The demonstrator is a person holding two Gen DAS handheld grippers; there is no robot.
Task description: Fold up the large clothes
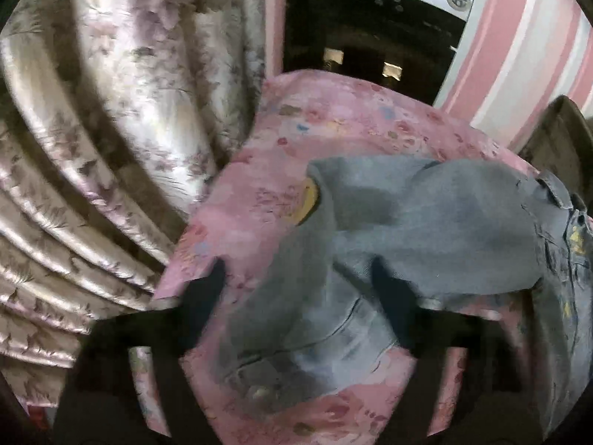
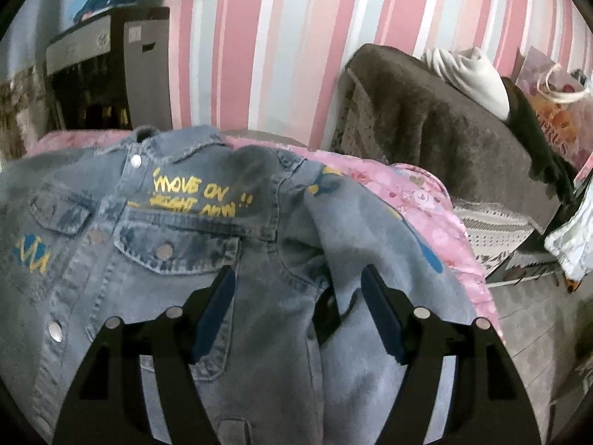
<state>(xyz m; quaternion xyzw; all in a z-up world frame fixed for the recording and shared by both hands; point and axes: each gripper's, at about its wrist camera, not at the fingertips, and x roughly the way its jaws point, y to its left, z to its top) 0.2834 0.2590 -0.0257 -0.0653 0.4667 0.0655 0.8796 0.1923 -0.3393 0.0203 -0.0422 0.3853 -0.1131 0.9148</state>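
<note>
A blue denim jacket (image 2: 155,259) with yellow lettering lies front up on a pink floral bedspread (image 2: 426,200). In the left wrist view one of its sleeves (image 1: 426,222) lies folded across the pink bedspread (image 1: 259,193), blurred. My left gripper (image 1: 298,270) hangs over the sleeve's cuff end with its jaws wide apart and nothing pinched. My right gripper (image 2: 298,278) stands open just above the jacket's right side, by the chest pocket (image 2: 174,248). A fold of the other sleeve (image 2: 370,237) runs between its fingers, and the pads do not press on it.
Shiny floral curtains (image 1: 111,129) hang left of the bed. A dark cabinet with a silver top (image 1: 370,37) stands behind it against the pink striped wall (image 2: 278,55). A brown armchair (image 2: 426,122) with a white cloth (image 2: 470,70) and a bag (image 2: 556,111) sits to the right.
</note>
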